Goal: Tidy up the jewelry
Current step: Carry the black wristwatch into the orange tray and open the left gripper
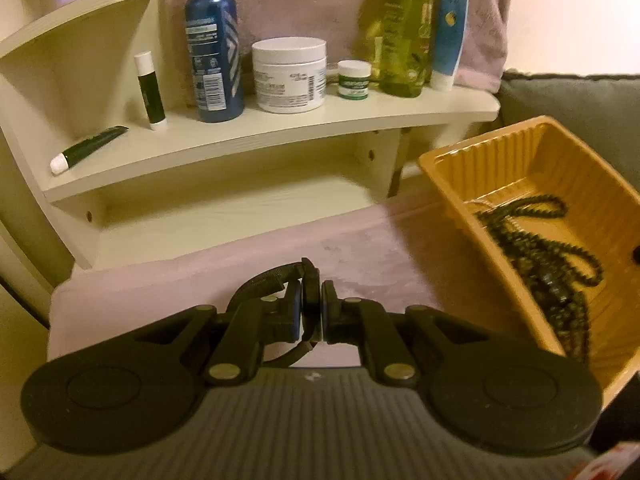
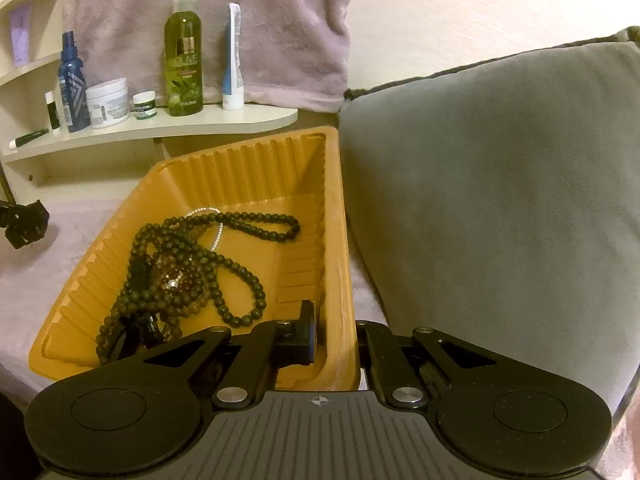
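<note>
Left gripper [image 1: 315, 312] clamped on dark bracelet [image 1: 308, 280], tray [image 1: 516, 152] off to its right. Right gripper [image 2: 335, 344] pinching tray's wall, beads [image 2: 208, 264] inside.

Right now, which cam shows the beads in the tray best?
Right wrist: the bead necklaces lie near centre, sharp, spread across the orange tray. Left wrist catches them only at the right edge, blurred and foreshortened.

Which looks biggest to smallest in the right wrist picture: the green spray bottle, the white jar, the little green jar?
1. Green olive spray bottle, clearly the tallest.
2. White jar.
3. Little green jar, smallest.
All stand on the same shelf, so nearness hardly changes the order.
</note>
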{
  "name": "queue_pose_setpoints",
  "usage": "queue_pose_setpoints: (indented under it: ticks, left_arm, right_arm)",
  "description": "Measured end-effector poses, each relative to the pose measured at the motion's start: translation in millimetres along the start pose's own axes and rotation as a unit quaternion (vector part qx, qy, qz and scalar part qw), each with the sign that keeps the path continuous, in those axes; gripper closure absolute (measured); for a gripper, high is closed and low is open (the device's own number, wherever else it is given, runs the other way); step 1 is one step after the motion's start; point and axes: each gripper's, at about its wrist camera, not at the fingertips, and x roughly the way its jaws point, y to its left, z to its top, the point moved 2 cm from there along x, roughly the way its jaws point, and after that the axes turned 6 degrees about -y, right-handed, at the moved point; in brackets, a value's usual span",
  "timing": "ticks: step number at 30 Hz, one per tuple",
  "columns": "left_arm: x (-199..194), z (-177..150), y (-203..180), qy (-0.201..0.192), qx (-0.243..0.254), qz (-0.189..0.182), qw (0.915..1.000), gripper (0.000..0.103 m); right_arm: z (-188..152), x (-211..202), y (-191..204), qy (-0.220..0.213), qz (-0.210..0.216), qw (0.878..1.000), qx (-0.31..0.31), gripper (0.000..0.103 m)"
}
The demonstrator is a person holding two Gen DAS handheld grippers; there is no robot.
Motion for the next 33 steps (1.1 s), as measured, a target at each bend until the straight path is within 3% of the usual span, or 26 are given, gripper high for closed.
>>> queue_pose_setpoints:
  ticks: [13, 33]
  left_arm:
    - [-18.0, 11.2, -38.1, -0.021, -0.029, -0.058, 0.9977, 0.094]
    - [-21.4, 37.1, -129.5, -0.028, 0.000, -0.160, 0.9868, 0.095]
  right_arm:
    - [-4.8, 10.8, -12.4, 0.003, 0.025, 1.000, 0.010, 0.097]
    - [-15.6, 32.9, -43.2, 0.005, 0.070, 0.996, 0.060, 0.097]
